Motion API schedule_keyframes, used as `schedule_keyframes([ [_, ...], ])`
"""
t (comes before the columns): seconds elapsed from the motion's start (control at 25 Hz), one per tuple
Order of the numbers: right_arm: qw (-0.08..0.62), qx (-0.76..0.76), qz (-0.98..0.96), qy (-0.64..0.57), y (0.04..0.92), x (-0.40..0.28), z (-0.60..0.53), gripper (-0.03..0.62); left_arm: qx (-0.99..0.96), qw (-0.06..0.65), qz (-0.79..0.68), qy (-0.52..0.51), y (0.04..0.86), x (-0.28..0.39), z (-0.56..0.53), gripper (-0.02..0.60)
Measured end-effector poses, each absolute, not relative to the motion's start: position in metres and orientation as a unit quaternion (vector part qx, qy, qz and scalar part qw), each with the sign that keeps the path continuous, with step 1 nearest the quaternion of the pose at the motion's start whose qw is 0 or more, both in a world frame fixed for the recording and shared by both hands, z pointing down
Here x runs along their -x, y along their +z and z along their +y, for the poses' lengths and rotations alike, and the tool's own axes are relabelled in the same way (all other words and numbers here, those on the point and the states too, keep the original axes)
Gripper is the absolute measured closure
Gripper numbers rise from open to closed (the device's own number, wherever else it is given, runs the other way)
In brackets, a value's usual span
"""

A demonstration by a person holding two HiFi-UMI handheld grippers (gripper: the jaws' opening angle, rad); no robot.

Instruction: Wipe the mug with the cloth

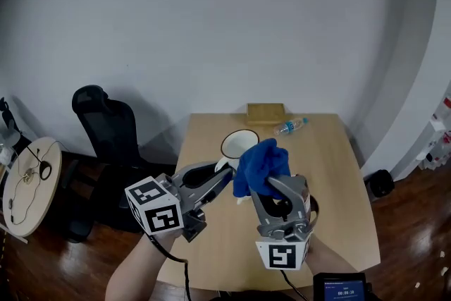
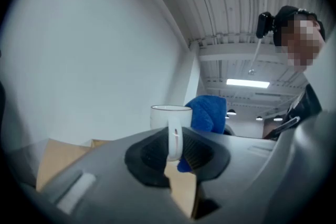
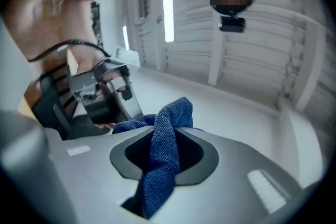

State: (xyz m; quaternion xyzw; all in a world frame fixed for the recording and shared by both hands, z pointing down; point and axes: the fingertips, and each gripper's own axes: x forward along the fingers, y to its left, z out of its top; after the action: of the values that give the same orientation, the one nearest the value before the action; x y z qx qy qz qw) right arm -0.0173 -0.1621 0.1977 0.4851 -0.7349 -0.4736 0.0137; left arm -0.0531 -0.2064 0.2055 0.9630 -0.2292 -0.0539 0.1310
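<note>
The left gripper (image 1: 224, 176) is clamped tight on the thin handle (image 2: 174, 141) of the white mug (image 1: 238, 144), its jaws nearly together, and it seems to hold the mug upright and clear of the table (image 1: 331, 173). The right gripper (image 3: 164, 152) pinches a fold of the blue cloth (image 1: 259, 166) between narrow jaws. A bunch of cloth stands out past the tips, and a tail hangs back through the gap. In the head view that bunch sits against the mug's right side, by the rim. The left gripper view shows it just behind the mug wall, though firm contact cannot be confirmed. The step in hand looks like the wipe itself. To do it well, press the loose bunch against the wall, not the metal jaw tips, and sweep it round the curve in short arcs. Brace the mug with the left grip, because a handle this slim could twist under a sideways push. Keep the pressure light and directed toward the handle side. Turn the mug to offer fresh surface instead of reaching round it. Watch that the pinched fold does not slip out.
</note>
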Motion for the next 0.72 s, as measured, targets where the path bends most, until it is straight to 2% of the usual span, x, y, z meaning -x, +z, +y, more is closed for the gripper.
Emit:
schedule_keyframes([
  [0.24,-0.235,-0.419,-0.877,-0.025,0.195,-0.046,-0.218,0.508,-0.969,0.114,-0.207,-0.069,0.181,0.059,-0.192,0.520],
  [0.48,-0.443,-0.240,-0.790,0.350,0.238,-0.038,-0.263,0.508,-0.973,0.104,-0.185,-0.088,0.161,0.051,-0.178,0.520],
  [0.56,-0.480,-0.186,-0.742,0.431,0.250,-0.017,-0.262,0.508,-0.972,0.102,-0.189,-0.096,0.157,0.052,-0.179,0.521],
  [0.72,-0.482,-0.124,-0.716,0.489,0.262,0.019,-0.229,0.508,-0.967,0.084,-0.223,-0.091,0.159,0.056,-0.186,0.522],
])
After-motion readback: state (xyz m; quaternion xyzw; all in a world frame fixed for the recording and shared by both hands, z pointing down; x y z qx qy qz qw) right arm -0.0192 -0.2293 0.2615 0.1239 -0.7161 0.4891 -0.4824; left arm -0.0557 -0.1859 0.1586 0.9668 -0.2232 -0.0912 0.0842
